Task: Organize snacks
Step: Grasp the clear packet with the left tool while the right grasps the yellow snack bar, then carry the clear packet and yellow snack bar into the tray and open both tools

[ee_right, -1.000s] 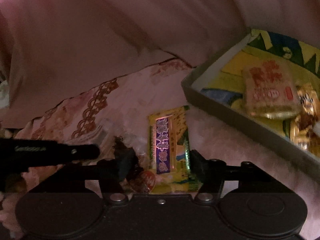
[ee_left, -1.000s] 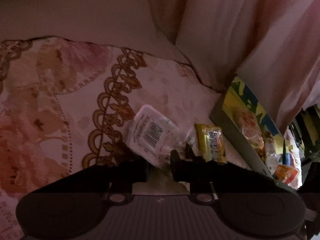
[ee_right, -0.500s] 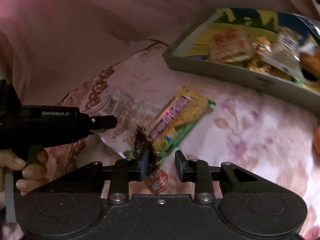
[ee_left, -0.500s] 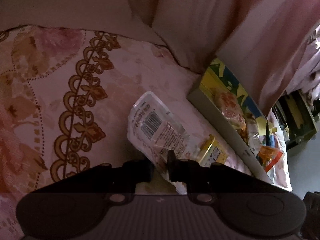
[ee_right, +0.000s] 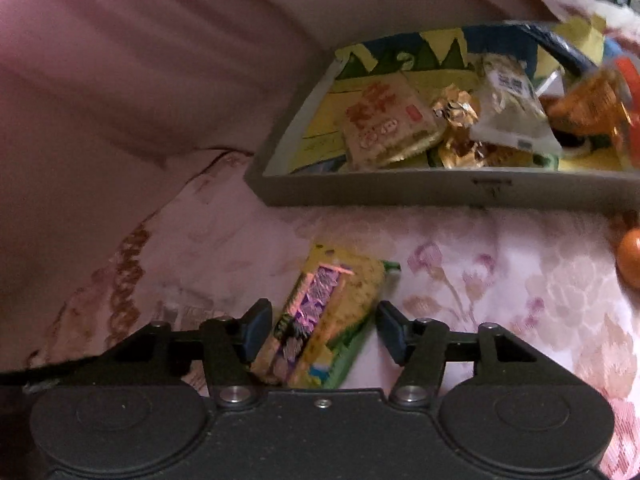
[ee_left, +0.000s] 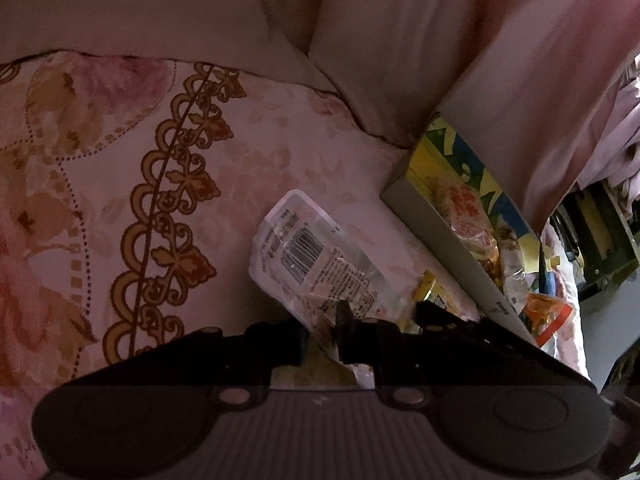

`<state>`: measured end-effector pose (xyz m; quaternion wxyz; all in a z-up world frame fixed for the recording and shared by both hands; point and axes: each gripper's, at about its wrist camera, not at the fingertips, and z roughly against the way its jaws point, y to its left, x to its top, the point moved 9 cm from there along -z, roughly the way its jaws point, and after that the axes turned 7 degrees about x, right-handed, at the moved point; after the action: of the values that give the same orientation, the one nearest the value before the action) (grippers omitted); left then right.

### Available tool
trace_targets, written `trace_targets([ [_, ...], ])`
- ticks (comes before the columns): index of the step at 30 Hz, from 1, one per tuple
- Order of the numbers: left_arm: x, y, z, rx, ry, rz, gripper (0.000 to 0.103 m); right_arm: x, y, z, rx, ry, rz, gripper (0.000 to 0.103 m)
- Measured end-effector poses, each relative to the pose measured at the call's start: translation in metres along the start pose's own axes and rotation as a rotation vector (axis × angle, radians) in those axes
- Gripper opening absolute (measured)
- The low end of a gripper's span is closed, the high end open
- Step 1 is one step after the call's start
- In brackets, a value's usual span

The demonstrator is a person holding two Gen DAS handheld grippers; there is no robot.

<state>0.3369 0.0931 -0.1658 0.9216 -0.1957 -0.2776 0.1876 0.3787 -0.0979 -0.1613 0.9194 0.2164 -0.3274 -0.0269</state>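
A clear plastic snack packet [ee_left: 312, 256] with a barcode lies on the flowered bedspread, and my left gripper [ee_left: 322, 332] is shut on its near end. A yellow snack bar with a purple label [ee_right: 332, 312] lies between the fingers of my right gripper [ee_right: 322, 330]. Its jaws are opening and the pads stand off the bar on both sides. Just beyond is the grey box [ee_right: 400, 190], holding several wrapped snacks. The same box [ee_left: 440, 236] shows to the right in the left wrist view.
An orange fruit [ee_right: 630, 260] lies on the bedspread at the right edge. Pink bedding [ee_right: 160, 60] rises behind the box and to the left. Dark furniture [ee_left: 600, 240] stands past the bed's far right.
The right gripper narrowed next to a small brown-and-red candy, then spread wide around the yellow bar; its view rolled so the box sits level ahead. The left gripper's jaws narrowed slightly on the clear packet.
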Motion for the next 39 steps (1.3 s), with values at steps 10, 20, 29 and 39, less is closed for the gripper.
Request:
trace_targets([
  [10,0.003,-0.018,0.014,-0.023,-0.081,-0.092,0.009,-0.021,-0.002,0.020,-0.034,0.048,0.180,0.054],
  [20,-0.009,-0.071,0.046,-0.059,-0.223,-0.350,0.004,-0.056,-0.046,0.088,-0.106,0.111,0.367,0.054],
  [29,-0.028,-0.096,0.074,-0.016,-0.322,-0.474,0.003,-0.047,-0.037,0.128,-0.063,0.010,0.464,0.054],
  [39,-0.026,-0.112,0.084,0.000,-0.325,-0.427,0.003,-0.013,-0.032,0.142,0.002,-0.191,0.468,0.054],
])
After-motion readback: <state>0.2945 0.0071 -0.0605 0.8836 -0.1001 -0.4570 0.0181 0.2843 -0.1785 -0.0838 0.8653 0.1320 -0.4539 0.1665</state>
